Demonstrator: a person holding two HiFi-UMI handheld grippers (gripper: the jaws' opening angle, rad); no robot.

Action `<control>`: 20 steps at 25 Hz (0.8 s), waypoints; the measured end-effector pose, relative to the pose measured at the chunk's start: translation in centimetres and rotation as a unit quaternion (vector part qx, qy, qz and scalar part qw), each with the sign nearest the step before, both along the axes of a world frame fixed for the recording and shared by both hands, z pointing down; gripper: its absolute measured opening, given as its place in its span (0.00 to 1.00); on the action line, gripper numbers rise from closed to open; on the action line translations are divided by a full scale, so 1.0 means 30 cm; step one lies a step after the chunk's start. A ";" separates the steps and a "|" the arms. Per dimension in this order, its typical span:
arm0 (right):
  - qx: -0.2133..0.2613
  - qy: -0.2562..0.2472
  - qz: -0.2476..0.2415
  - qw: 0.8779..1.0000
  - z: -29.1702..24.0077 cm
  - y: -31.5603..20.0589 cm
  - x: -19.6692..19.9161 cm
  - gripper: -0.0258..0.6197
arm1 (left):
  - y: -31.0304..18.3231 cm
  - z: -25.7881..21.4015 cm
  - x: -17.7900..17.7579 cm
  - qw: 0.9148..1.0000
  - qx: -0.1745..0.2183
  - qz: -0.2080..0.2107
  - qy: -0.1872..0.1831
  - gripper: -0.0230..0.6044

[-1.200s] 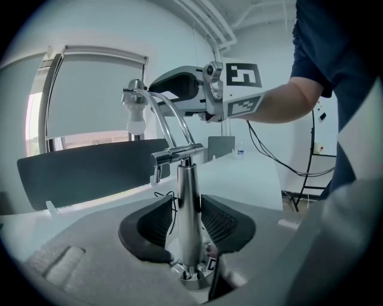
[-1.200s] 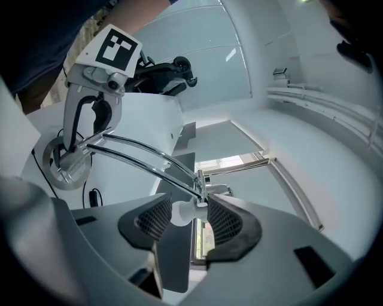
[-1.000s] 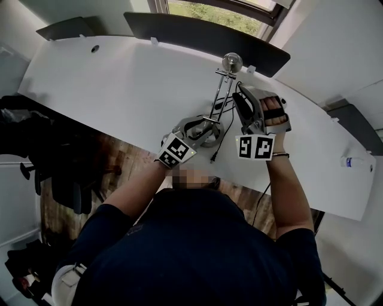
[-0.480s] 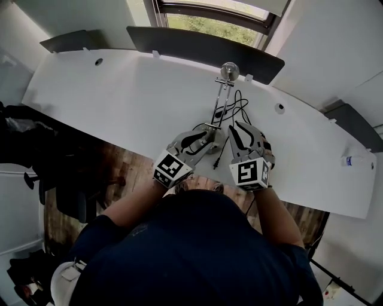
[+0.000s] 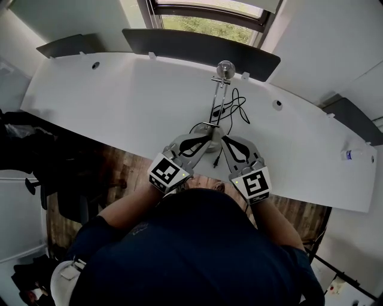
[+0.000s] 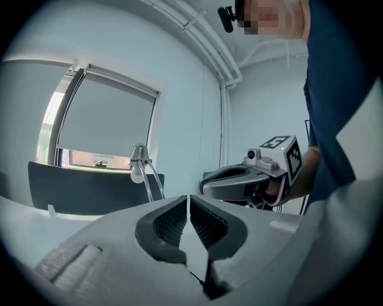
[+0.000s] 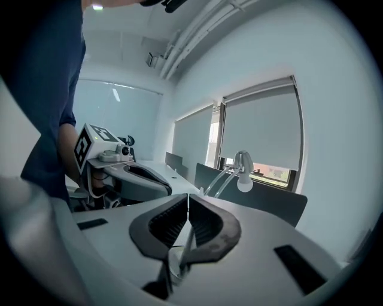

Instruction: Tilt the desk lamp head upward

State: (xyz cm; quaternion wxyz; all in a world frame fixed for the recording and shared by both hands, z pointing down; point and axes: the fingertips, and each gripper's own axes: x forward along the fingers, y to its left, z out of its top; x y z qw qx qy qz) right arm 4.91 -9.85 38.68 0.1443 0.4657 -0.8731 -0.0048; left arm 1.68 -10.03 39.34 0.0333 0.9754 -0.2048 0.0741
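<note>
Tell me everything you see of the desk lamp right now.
The desk lamp is slim, chrome-looking metal. It has a round base on the white desk, paired thin rods rising from it, and a small head with a bare white bulb pointing down. Its black cord loops beside it. The left gripper, jaws closing on nothing, and the shut right gripper meet by the base.

White desk (image 5: 119, 95), dark divider panel (image 5: 197, 45) at its far edge — window (image 5: 209, 15) beyond, wooden floor (image 5: 125, 167)
</note>
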 end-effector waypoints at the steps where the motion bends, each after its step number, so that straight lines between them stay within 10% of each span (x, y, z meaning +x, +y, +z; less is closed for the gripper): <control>1: 0.005 -0.004 -0.005 1.000 -0.005 0.009 -0.006 0.06 | 0.003 -0.004 0.001 1.000 0.000 0.000 0.000 0.07; 20: -0.029 -0.106 -0.010 0.994 0.039 0.089 -0.027 0.06 | 0.066 -0.021 0.009 1.000 0.003 -0.007 0.026 0.05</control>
